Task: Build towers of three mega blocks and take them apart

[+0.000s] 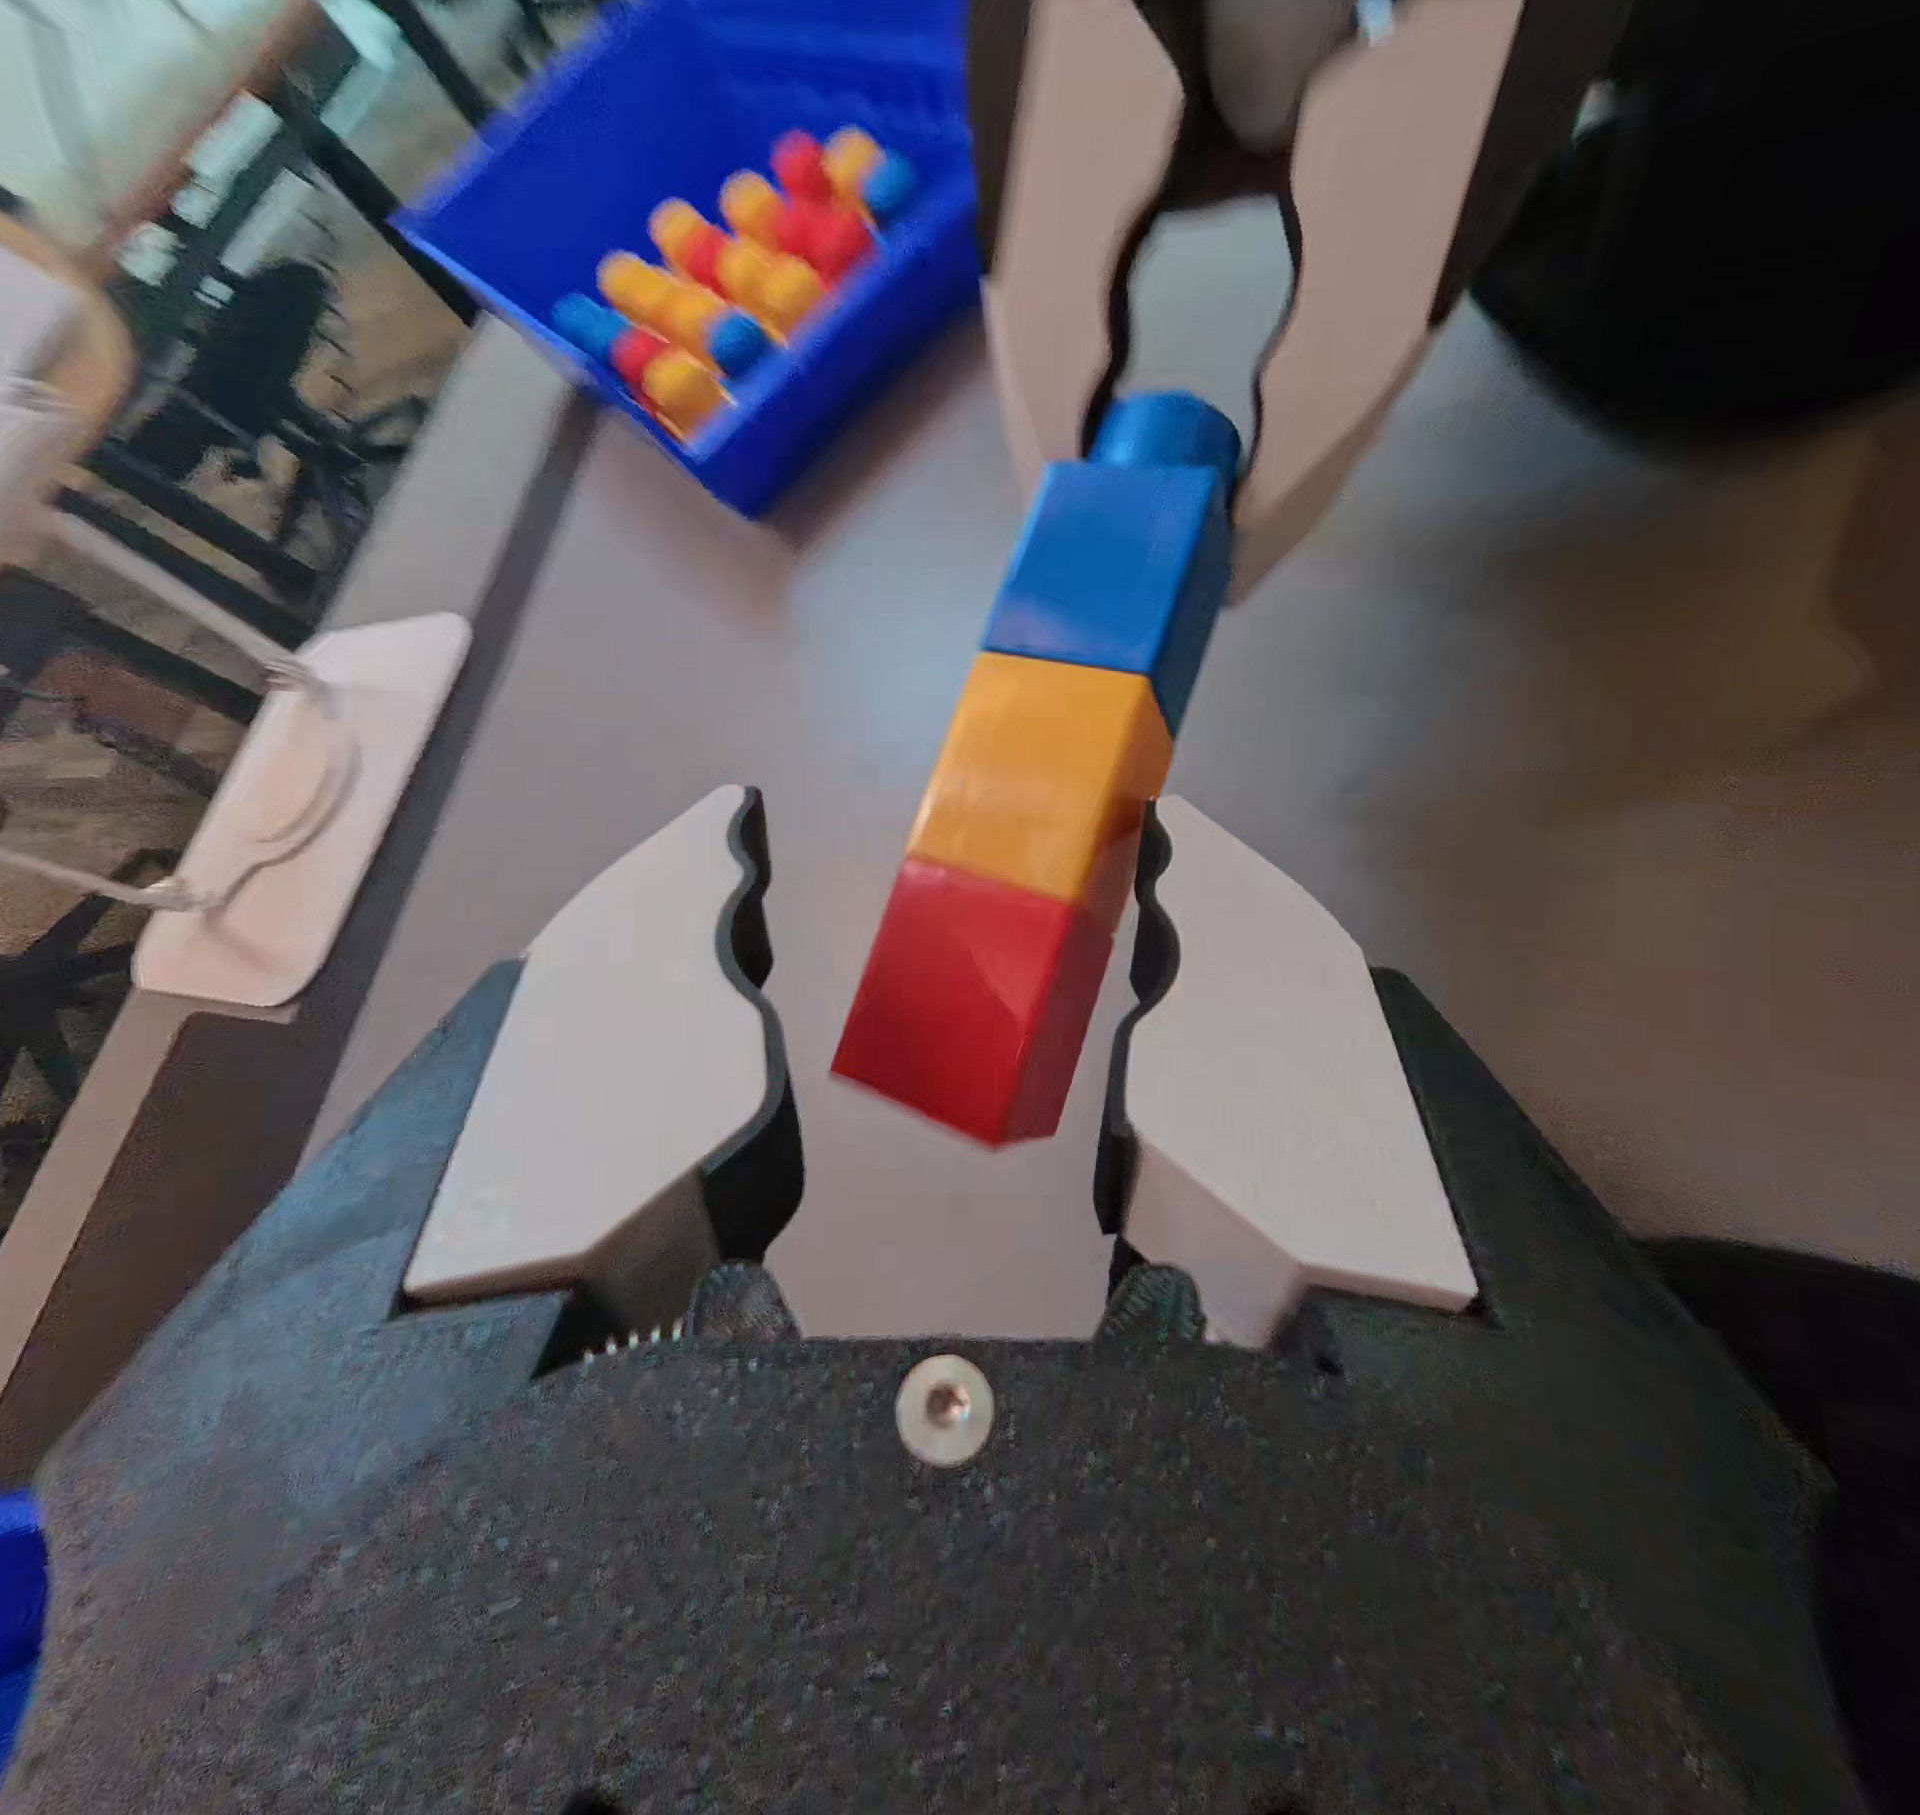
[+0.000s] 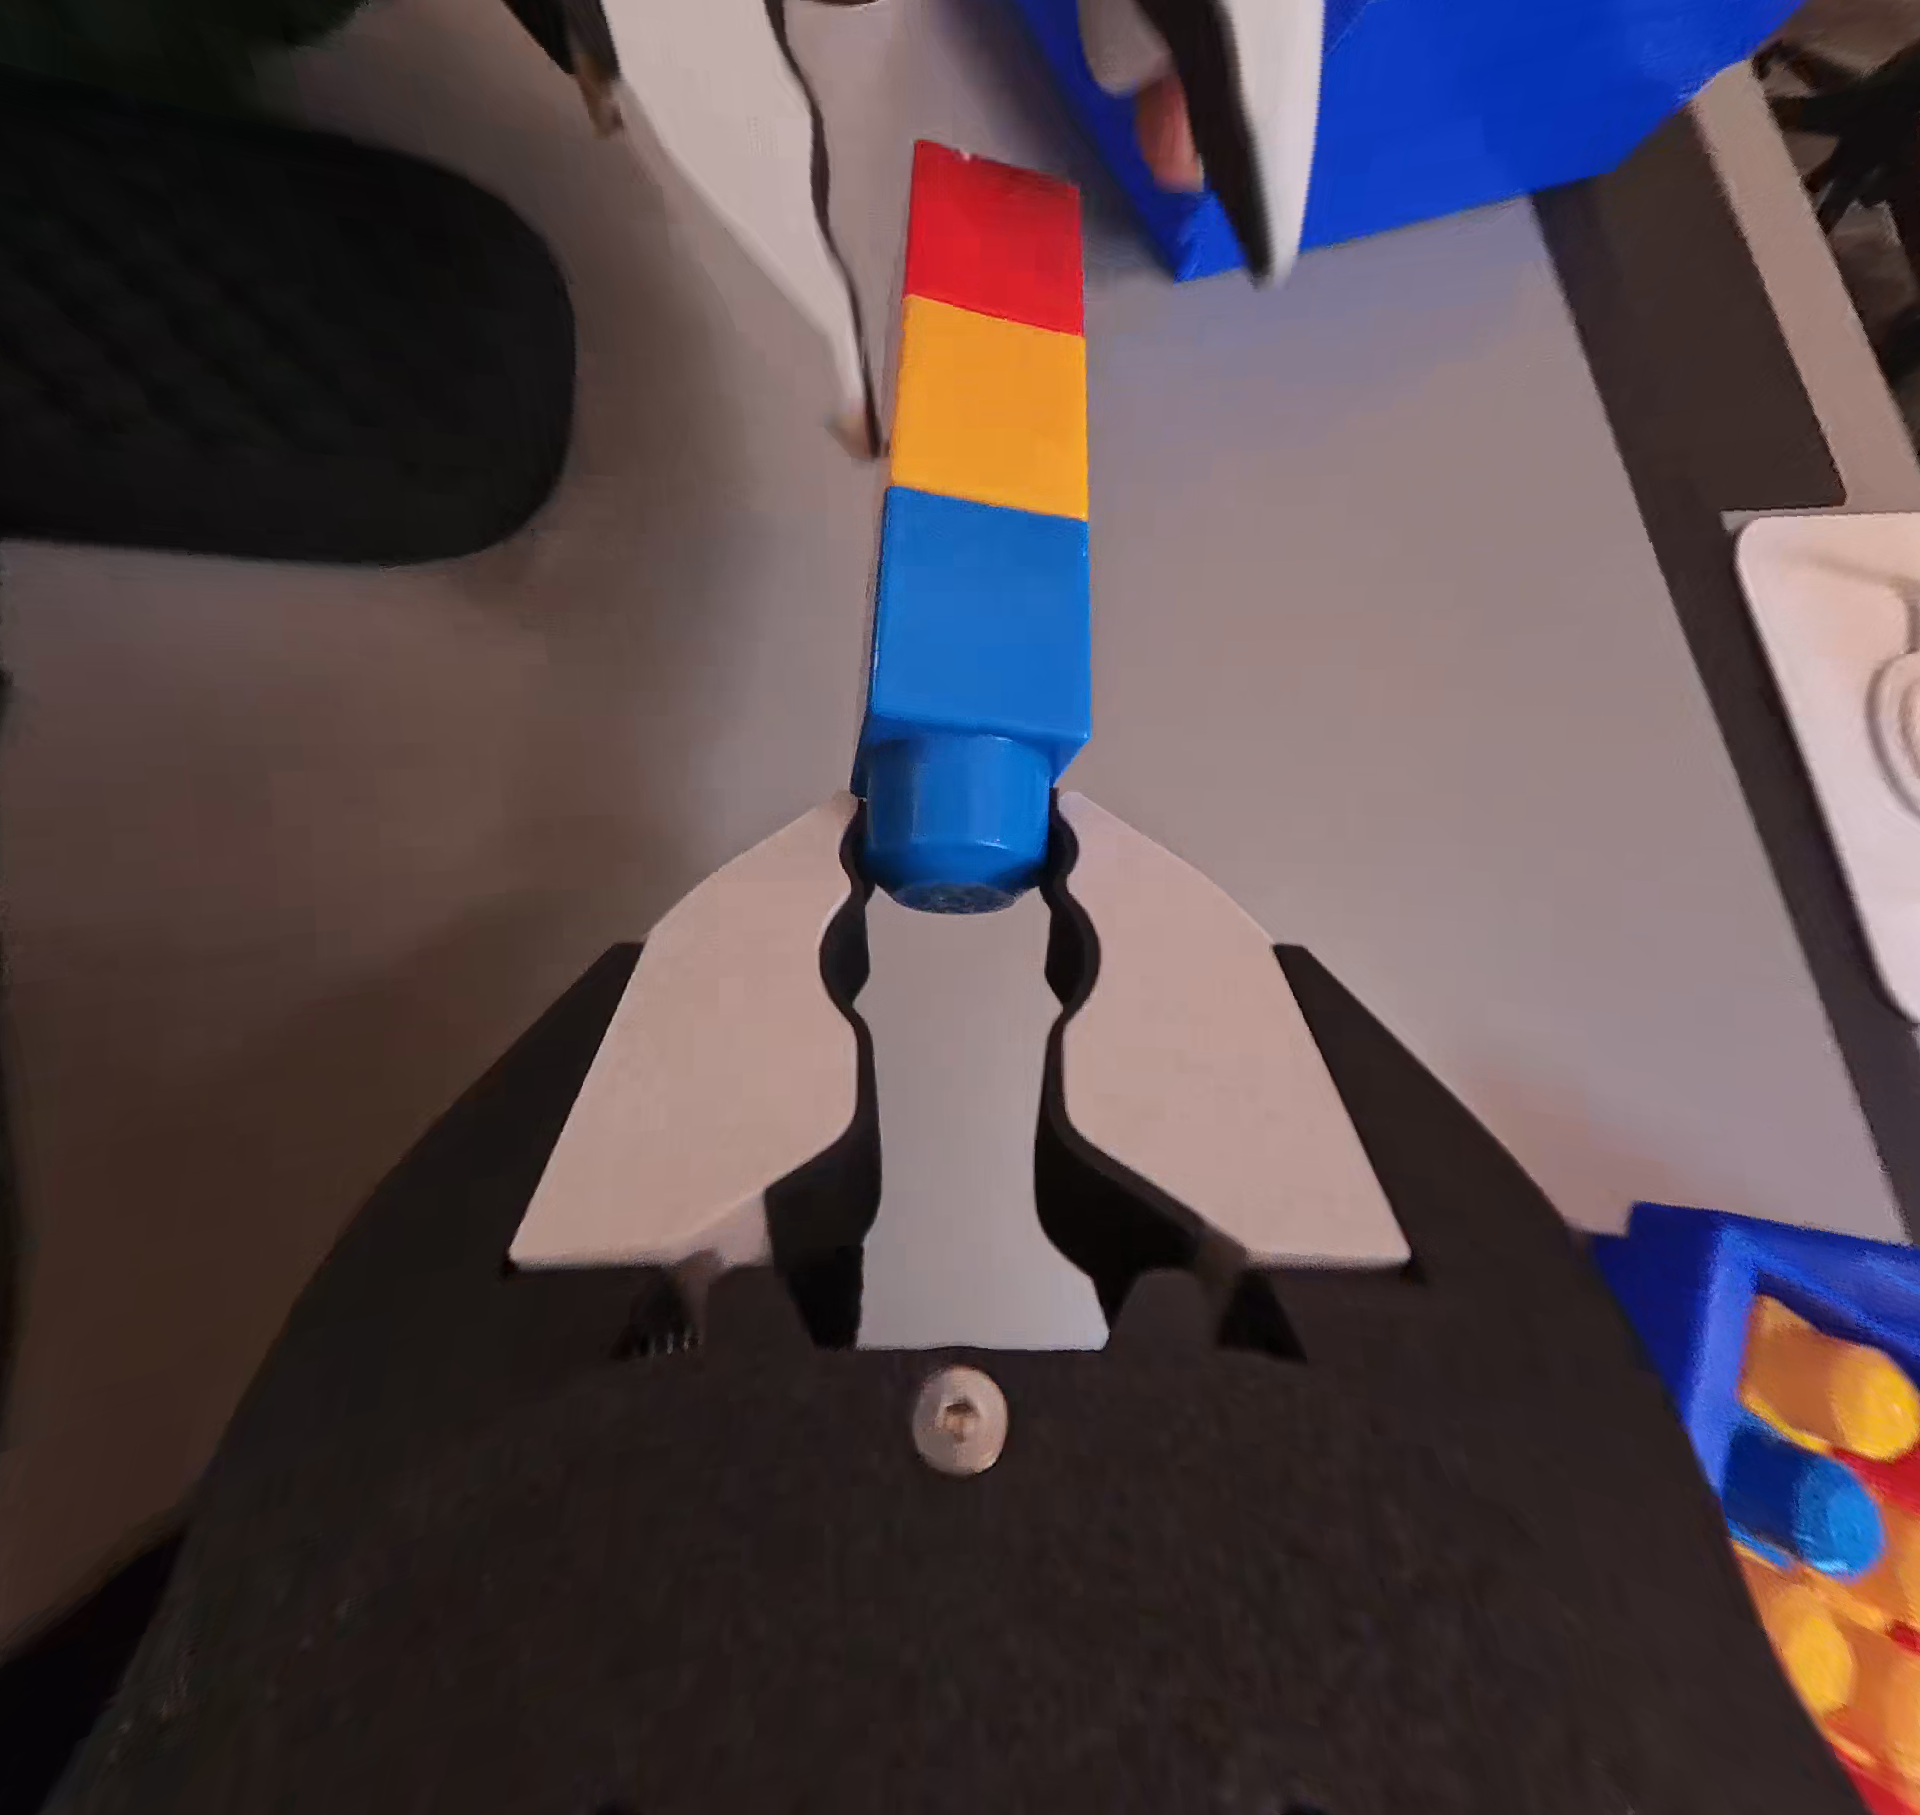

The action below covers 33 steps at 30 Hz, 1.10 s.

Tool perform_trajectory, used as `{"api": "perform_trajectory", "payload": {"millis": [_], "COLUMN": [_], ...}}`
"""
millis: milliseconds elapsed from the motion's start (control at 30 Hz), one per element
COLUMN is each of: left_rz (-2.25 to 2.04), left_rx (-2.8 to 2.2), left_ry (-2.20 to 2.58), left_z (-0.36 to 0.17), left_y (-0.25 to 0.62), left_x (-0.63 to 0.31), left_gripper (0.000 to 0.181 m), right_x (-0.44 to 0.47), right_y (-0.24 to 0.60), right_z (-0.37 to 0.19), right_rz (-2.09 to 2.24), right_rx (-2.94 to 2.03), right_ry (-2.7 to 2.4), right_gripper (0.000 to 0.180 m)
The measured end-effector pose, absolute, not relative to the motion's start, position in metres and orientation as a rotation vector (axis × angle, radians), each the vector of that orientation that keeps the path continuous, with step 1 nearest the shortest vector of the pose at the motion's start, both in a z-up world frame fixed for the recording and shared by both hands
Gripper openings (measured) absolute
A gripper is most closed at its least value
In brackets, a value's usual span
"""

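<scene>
A tower of three mega blocks lies level in the air above the grey table (image 1: 1507, 882): a red block (image 1: 966, 1007), an orange block (image 1: 1039, 778) and a blue block (image 1: 1112, 570). My right gripper (image 2: 956, 820) is shut on the blue block's stud (image 2: 951, 820); it also shows in the left wrist view (image 1: 1164, 456). My left gripper (image 1: 956, 809) is open, its fingers either side of the red and orange end, the right finger (image 1: 1247, 986) close to the blocks. In the right wrist view the tower (image 2: 987, 394) points away, between the left gripper's fingers (image 2: 717, 155).
A blue bin (image 1: 665, 134) holding several red, orange and blue blocks (image 1: 748, 259) stands at the far left; it also shows in the right wrist view (image 2: 1704, 1298). A second blue bin (image 2: 1507, 103) stands beyond. A white pad with a cable (image 1: 301, 799) lies at the table edge. A dark bulky object (image 2: 260, 342) is on the other side. My hands' fingertips stand some 7 centimetres from each other. About 15 centimetres separates my left fingertips from the dark bulky object (image 2: 260, 342).
</scene>
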<state>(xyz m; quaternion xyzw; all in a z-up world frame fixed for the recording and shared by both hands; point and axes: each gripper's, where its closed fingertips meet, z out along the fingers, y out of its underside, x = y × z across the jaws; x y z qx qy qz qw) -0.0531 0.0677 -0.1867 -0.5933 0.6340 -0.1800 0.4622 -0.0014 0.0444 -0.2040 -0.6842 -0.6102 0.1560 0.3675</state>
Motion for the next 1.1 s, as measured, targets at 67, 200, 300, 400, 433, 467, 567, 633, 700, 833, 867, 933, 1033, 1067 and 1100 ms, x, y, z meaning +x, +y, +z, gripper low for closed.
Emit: {"api": "perform_trajectory", "payload": {"millis": [67, 200, 300, 400, 433, 467, 567, 633, 700, 833, 867, 933, 1033, 1067, 1100], "left_rz": [-0.319, -0.240, -0.299, -0.446, -0.478, -0.494, -0.520, -0.511, -0.503, -0.502, -0.506, -0.542, -0.590, -0.503, -0.445], "left_rx": [-1.481, -1.440, -1.459, -1.448, -1.449, -1.445, -1.441, -1.448, -1.453, -1.453, -1.454, -1.446, -1.463, -1.499, -1.508], "left_ry": [1.714, 1.760, 1.696, 1.599, 1.579, 1.566, 1.560, 1.574, 1.593, 1.628, 1.636, 1.623, 1.571, 1.590, 1.597], "left_z": [-0.220, -0.237, -0.235, -0.229, -0.227, -0.225, -0.222, -0.226, -0.231, -0.237, -0.238, -0.234, -0.222, -0.229, -0.237], "left_y": [0.062, 0.061, 0.066, 0.065, 0.064, 0.064, 0.062, 0.061, 0.060, 0.055, 0.054, 0.053, 0.056, 0.066, 0.073], "left_x": [-0.048, -0.042, -0.041, -0.033, -0.032, -0.030, -0.028, -0.029, -0.028, -0.025, -0.025, -0.024, -0.024, -0.032, -0.039], "left_gripper": [0.067, 0.054, 0.048, 0.042, 0.042, 0.042, 0.042, 0.042, 0.042, 0.042, 0.042, 0.042, 0.042, 0.042, 0.042], "right_x": [-0.006, -0.006, -0.009, -0.015, -0.014, -0.012, -0.015, -0.018, -0.021, -0.025, -0.024, -0.020, -0.007, 0.000, 0.010], "right_y": [0.038, 0.032, 0.035, 0.033, 0.033, 0.036, 0.032, 0.030, 0.029, 0.020, 0.019, 0.020, 0.027, 0.030, 0.034], "right_z": [-0.208, -0.206, -0.193, -0.162, -0.157, -0.157, -0.157, -0.152, -0.145, -0.146, -0.148, -0.148, -0.143, -0.133, -0.116], "right_rz": [0.328, 0.271, 0.332, 0.525, 0.554, 0.551, 0.593, 0.609, 0.608, 0.621, 0.610, 0.598, 0.595, 0.616, 0.646], "right_rx": [-1.709, -1.661, -1.578, -1.490, -1.490, -1.497, -1.463, -1.430, -1.393, -1.371, -1.379, -1.415, -1.460, -1.451, -1.437], "right_ry": [-1.638, -1.684, -1.608, -1.459, -1.434, -1.424, -1.409, -1.397, -1.381, -1.418, -1.431, -1.447, -1.444, -1.408, -1.350], "right_gripper": [0.031, 0.031, 0.029, 0.020, 0.026, 0.033, 0.044, 0.047, 0.047, 0.029, 0.029, 0.029, 0.029, 0.029, 0.029]}}
